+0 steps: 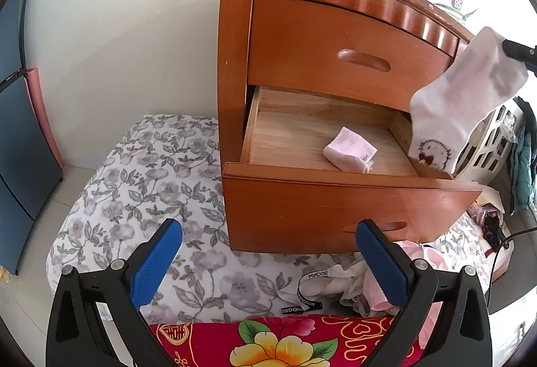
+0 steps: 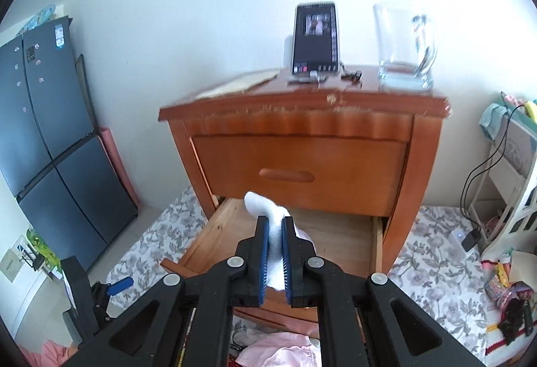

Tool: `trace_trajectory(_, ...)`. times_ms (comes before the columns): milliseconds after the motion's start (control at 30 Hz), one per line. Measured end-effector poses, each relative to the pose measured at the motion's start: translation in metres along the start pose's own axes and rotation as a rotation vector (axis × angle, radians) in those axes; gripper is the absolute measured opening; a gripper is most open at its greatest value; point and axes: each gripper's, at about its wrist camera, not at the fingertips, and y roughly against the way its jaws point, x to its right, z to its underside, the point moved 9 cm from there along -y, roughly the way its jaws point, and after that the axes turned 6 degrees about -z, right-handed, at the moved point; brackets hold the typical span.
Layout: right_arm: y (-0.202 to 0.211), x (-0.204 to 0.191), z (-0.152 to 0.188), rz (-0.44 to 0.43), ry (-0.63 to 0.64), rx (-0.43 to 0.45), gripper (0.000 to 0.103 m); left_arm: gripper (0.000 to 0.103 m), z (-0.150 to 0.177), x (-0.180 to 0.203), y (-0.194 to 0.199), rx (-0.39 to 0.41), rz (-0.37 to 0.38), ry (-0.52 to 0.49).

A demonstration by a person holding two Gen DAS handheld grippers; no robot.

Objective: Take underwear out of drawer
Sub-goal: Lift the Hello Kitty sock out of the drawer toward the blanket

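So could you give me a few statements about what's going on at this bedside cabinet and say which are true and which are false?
1. The right gripper is shut on a white garment. True.
2. The bottom drawer is closed. False: it is pulled out, while the top drawer is shut.
3. A folded pink-white piece lies inside the open drawer. True.
4. The left gripper holds a garment. False: its jaws stand open with nothing between them.
5. A phone and a glass mug stand on top of the cabinet. True.
6. The held garment is plain black. False: it is white with a small cartoon print.
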Motion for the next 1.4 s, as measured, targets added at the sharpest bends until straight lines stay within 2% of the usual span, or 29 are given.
trace_trajectory(467, 0.085, -0.028, -0.013, 0.016, 0.063, 0.141, 0.008, 0.103, 0.001, 0.005, 0.026, 0.025, 0.000, -0.009)
trace_trajectory(800, 0.108, -0.042, 0.015, -0.006, 0.069, 0.109, 0.008, 0.103, 0.006, 0.001, 0.032, 0.013, -0.017, -0.002)
trace_trajectory(967, 0.093, -0.040, 0.041, -0.026, 0.058, 0.036, 0.008, 0.103, 0.007, 0.004, 0.031, 0.005, -0.018, -0.013)
trace_trajectory(1033, 0.075, -0.034, 0.056, -0.024, 0.043, -0.020, 0.008, 0.103, 0.008, 0.006, 0.030, 0.000, -0.017, -0.018)
trace_trajectory(1167, 0.017, -0.011, 0.107, 0.000, -0.003, -0.210, 0.008, 0.103, 0.010, 0.007, 0.028, -0.007, -0.018, -0.022)
trace_trajectory(1300, -0.026, 0.008, 0.157, 0.019, -0.053, -0.365, 0.008, 0.103, 0.011, 0.003, 0.026, -0.013, -0.024, -0.018)
trace_trajectory(1400, -0.043, 0.015, 0.182, 0.012, -0.087, -0.432, 0.008, 0.103, 0.012, 0.000, 0.023, -0.021, -0.030, -0.013)
